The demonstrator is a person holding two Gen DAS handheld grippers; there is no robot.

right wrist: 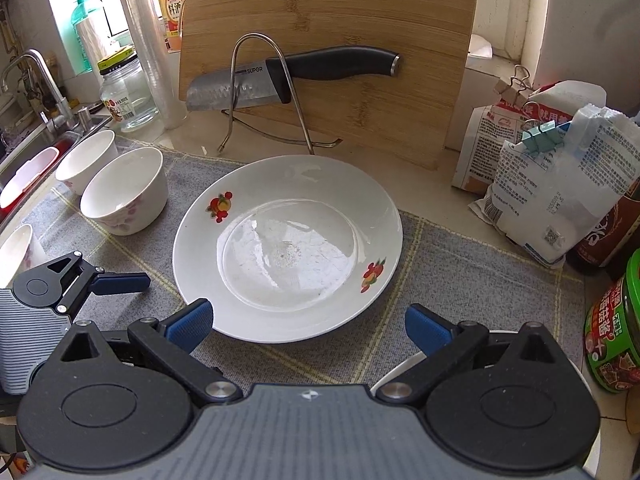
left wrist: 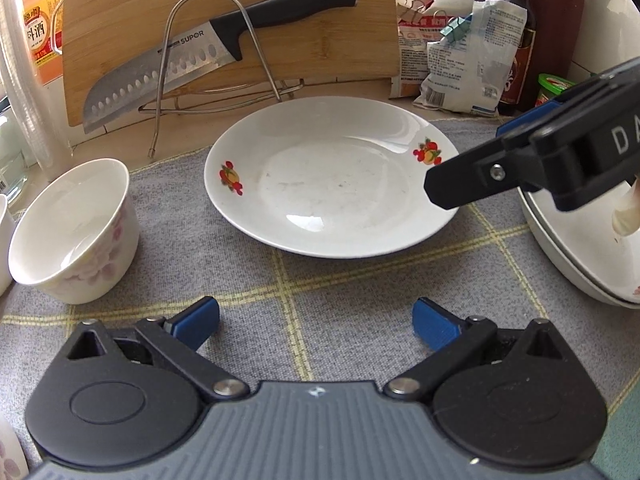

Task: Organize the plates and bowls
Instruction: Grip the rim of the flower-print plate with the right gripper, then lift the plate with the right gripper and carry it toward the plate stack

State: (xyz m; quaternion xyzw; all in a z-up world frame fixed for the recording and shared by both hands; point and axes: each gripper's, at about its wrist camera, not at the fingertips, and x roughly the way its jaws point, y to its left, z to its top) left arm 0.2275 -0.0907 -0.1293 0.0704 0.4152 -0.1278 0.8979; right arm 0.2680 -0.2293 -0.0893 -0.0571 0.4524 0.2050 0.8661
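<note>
Cutting board (right wrist: pixel 328 52) upright at the back of the tabletop, knife (right wrist: pixel 296 76) across it on a wire rack (right wrist: pixel 272 96). Grey cloth (right wrist: pixel 460 280) spread in front. Plate (right wrist: pixel 288 248) with fruit motifs flat on cloth, centre. Two bowls (right wrist: pixel 124 190) left of plate, apart from it, upright. Second plate (left wrist: pixel 576 256) at right edge. Left tongs (left wrist: pixel 316 324) open, empty, just short of plate. Right tongs (right wrist: pixel 308 326) open, empty, pads at plate's near rim
</note>
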